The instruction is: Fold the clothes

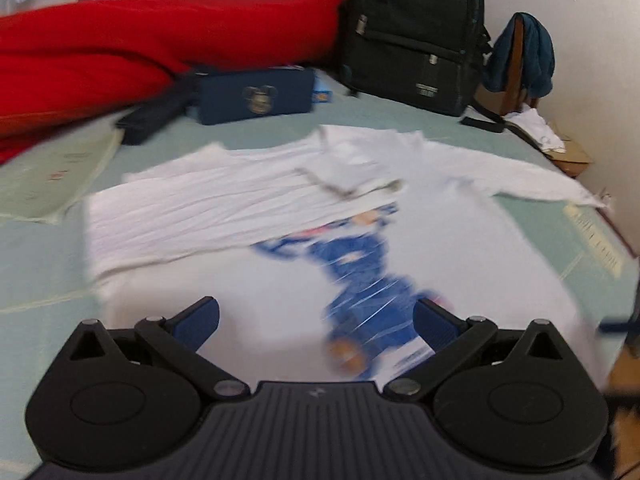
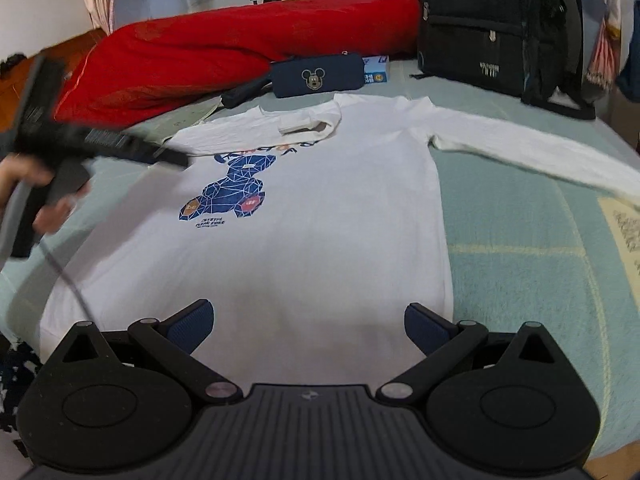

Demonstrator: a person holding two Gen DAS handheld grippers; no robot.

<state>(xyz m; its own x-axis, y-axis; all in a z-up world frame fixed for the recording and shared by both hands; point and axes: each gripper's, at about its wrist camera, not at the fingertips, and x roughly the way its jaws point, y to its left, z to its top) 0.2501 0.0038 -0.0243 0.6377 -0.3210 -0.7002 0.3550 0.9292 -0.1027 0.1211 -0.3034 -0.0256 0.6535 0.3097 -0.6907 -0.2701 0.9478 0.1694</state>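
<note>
left gripper [image 1: 316,322] jaws spread wide, empty, over shirt hem | right gripper [image 2: 309,326] jaws spread wide, empty, over hem | white long-sleeve shirt [image 2: 312,216] flat on pale green bed cover [image 2: 520,280], its left-side sleeve folded across chest, other sleeve stretched out | red quilt [image 2: 224,52], black backpack [image 2: 492,20], navy pouch [image 2: 318,76] beyond collar | person's hand [image 2: 36,196] holds left gripper at shirt's left edge
</note>
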